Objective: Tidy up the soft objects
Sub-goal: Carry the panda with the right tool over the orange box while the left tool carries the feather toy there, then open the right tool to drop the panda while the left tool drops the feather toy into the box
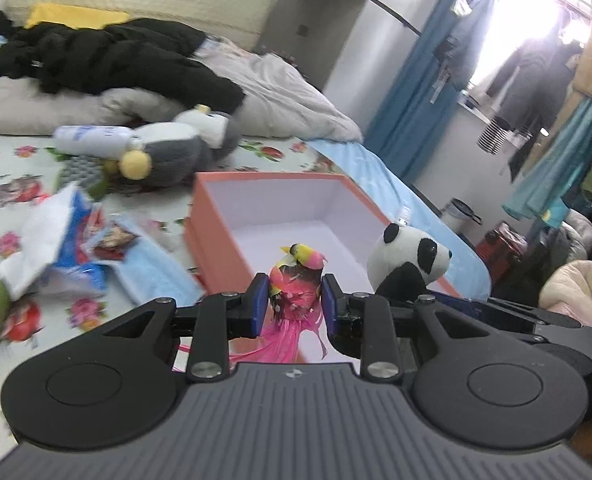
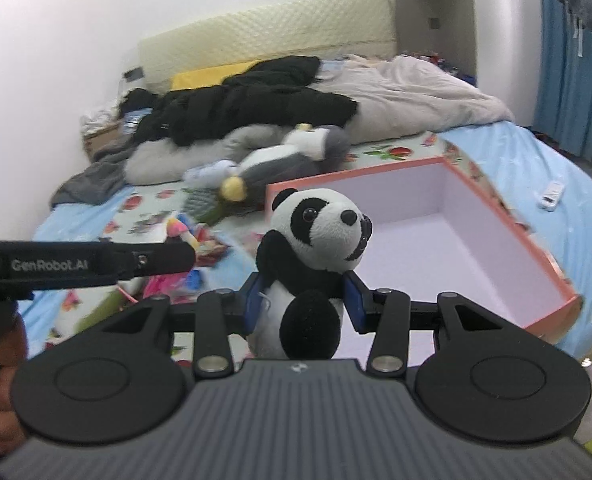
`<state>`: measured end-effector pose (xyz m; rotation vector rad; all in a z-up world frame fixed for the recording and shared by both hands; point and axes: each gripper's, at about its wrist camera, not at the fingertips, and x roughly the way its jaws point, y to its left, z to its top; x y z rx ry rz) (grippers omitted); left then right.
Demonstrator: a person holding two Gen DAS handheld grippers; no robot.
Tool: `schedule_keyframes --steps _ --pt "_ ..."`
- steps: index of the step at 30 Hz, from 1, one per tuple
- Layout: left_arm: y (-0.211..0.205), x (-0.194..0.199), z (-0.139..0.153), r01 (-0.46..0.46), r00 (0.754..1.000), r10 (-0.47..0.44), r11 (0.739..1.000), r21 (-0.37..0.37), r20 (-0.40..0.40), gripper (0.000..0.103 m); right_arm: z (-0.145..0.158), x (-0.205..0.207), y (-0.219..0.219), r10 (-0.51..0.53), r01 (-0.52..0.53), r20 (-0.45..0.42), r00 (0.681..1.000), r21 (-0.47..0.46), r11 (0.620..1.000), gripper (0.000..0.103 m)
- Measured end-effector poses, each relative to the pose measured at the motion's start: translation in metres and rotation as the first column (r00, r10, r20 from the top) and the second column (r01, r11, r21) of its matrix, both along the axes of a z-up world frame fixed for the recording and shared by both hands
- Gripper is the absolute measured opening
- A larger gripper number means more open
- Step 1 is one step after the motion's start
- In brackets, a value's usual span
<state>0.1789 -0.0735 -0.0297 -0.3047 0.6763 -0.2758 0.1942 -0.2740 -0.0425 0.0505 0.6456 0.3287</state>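
Note:
My left gripper (image 1: 294,300) is shut on a small pink feathered bird toy (image 1: 296,280) and holds it over the near end of the open orange box (image 1: 216,240). My right gripper (image 2: 304,300) is shut on a black and white panda plush (image 2: 316,240), held upright beside the same box (image 2: 544,252); the panda also shows in the left wrist view (image 1: 410,260). The box has a white inside with nothing lying in it. A grey and white penguin plush (image 1: 176,148) lies on the bed behind the box and also shows in the right wrist view (image 2: 284,160).
A white bottle (image 1: 92,140) lies by the penguin. Crumpled packets and a blue cloth (image 1: 76,248) lie left of the box. A black coat (image 1: 108,56) and a grey duvet (image 1: 288,92) fill the bed's far end. A white remote (image 2: 552,196) lies on the blue sheet.

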Motion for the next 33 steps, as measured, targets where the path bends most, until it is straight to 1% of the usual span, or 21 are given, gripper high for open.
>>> schedule_keyframes --steps 2,5,8,11,14,17,19,21,24,28,31,33 --pt "-0.011 0.018 -0.003 0.030 0.999 -0.030 1.000 -0.005 -0.013 0.033 -0.005 0.011 -0.009 -0.014 0.014 -0.008 1.000 -0.015 1.000 0.046" --pt "-0.026 0.047 -0.009 0.069 0.997 -0.069 0.998 -0.007 -0.042 0.033 -0.015 0.035 -0.025 -0.038 0.037 -0.061 0.997 -0.019 0.999 0.046" --pt "-0.041 0.075 -0.018 0.100 0.992 -0.100 0.995 0.000 -0.073 0.033 -0.026 0.056 -0.037 -0.063 0.060 -0.095 0.994 -0.036 0.998 0.046" --pt "-0.055 0.104 -0.030 0.132 0.985 -0.130 0.991 0.002 -0.114 0.033 -0.039 0.075 -0.050 -0.069 0.067 -0.143 0.987 -0.018 0.998 0.046" --pt "-0.066 0.128 -0.040 0.132 0.980 -0.128 0.991 0.017 -0.154 0.033 -0.054 0.092 -0.059 -0.066 0.065 -0.183 0.981 -0.009 0.998 0.047" --pt "-0.072 0.149 -0.052 0.123 0.976 -0.115 0.992 0.030 -0.185 0.033 -0.070 0.107 -0.064 -0.055 0.055 -0.204 0.978 -0.007 0.998 0.047" --pt "-0.075 0.163 -0.063 0.124 0.971 -0.118 0.992 0.017 -0.206 0.033 -0.081 0.117 -0.068 -0.049 0.052 -0.224 0.973 0.006 0.999 0.047" --pt "-0.077 0.173 -0.074 0.129 0.967 -0.123 0.992 0.009 -0.221 0.033 -0.090 0.124 -0.071 -0.057 0.060 -0.234 0.971 0.007 0.998 0.047" --pt "-0.082 0.186 -0.087 0.123 0.963 -0.111 0.992 0.034 -0.244 0.033 -0.101 0.132 -0.075 -0.064 0.068 -0.245 0.967 0.008 0.998 0.047" --pt "-0.085 0.196 -0.095 0.133 0.961 -0.117 0.990 0.048 -0.251 0.033 -0.107 0.136 -0.077 -0.057 0.062 -0.252 0.966 0.014 0.998 0.048" --pt "-0.089 0.198 -0.097 0.142 0.962 -0.122 0.987 0.070 -0.245 0.034 -0.108 0.139 -0.080 -0.061 0.068 -0.256 0.965 0.018 0.998 0.050" --pt "-0.091 0.198 -0.097 0.151 0.962 -0.129 0.986 0.076 -0.243 0.045 -0.105 0.137 -0.079 -0.059 0.063 -0.240 0.969 0.007 0.998 0.051"
